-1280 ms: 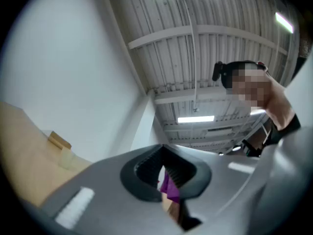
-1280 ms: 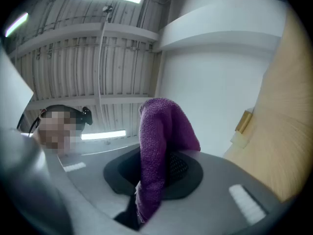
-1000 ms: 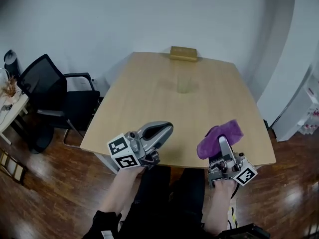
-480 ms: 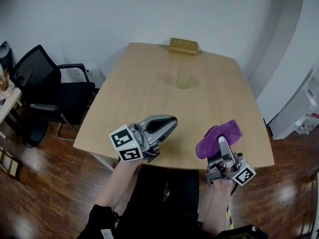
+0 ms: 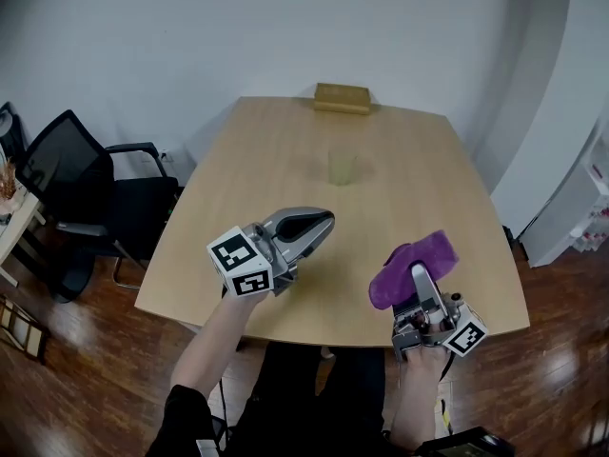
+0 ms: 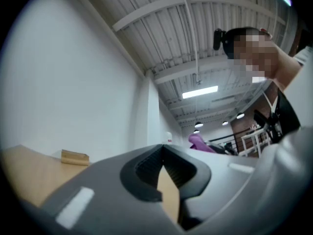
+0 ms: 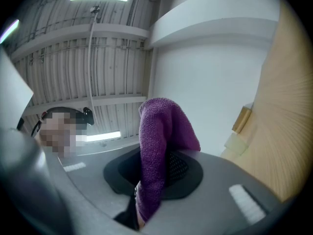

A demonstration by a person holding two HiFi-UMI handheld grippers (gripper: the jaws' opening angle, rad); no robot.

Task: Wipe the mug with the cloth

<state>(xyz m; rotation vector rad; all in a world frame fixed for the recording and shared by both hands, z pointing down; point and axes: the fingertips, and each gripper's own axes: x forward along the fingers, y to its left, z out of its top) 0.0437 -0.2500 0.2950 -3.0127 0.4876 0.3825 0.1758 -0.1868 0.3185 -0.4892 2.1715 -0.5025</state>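
Observation:
A pale yellow-green mug (image 5: 342, 168) stands upright near the middle of the wooden table (image 5: 257, 169). My left gripper (image 5: 321, 224) hovers over the table's near left part with its jaws shut and nothing between them; in the left gripper view (image 6: 163, 150) the tips meet. My right gripper (image 5: 417, 274) is held at the near right edge, shut on a purple cloth (image 5: 412, 264) that bulges above the jaws. In the right gripper view the cloth (image 7: 159, 141) stands up out of the closed jaws. Both grippers are well short of the mug.
A brown wooden box (image 5: 342, 98) lies at the table's far edge. A black office chair (image 5: 81, 184) stands left of the table. White shelving (image 5: 582, 208) is at the right, and dark wood floor surrounds the table.
My left gripper has moved forward over the table's near edge and rolled a little. My right gripper with the cloth has shifted slightly forward. The mug has not moved.

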